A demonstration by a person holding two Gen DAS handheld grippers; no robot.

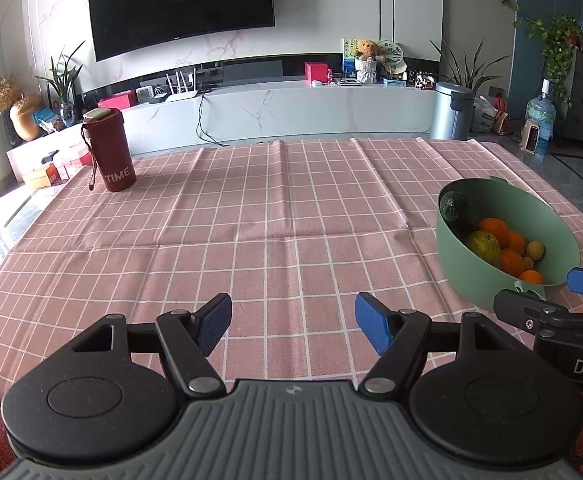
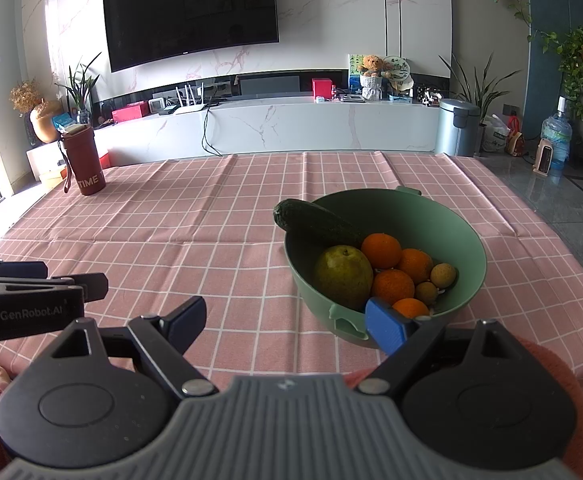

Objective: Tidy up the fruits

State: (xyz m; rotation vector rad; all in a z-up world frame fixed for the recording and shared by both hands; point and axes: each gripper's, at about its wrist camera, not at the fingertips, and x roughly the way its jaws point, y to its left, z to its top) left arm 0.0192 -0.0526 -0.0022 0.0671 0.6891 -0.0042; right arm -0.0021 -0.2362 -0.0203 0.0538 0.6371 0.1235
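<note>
A green bowl stands on the pink checked tablecloth, right of centre. In it lie a dark cucumber leaning over the left rim, a yellow-green pear, several oranges and small brown longans. My right gripper hovers open just in front of the bowl's near rim, nothing between its fingers. The same bowl shows at the right of the left wrist view. My left gripper is open and empty over bare cloth, left of the bowl.
A dark red tumbler marked TIME stands at the table's far left corner. Beyond the far edge are a white TV cabinet, a wall TV and a metal bin. The table's right edge drops to grey floor.
</note>
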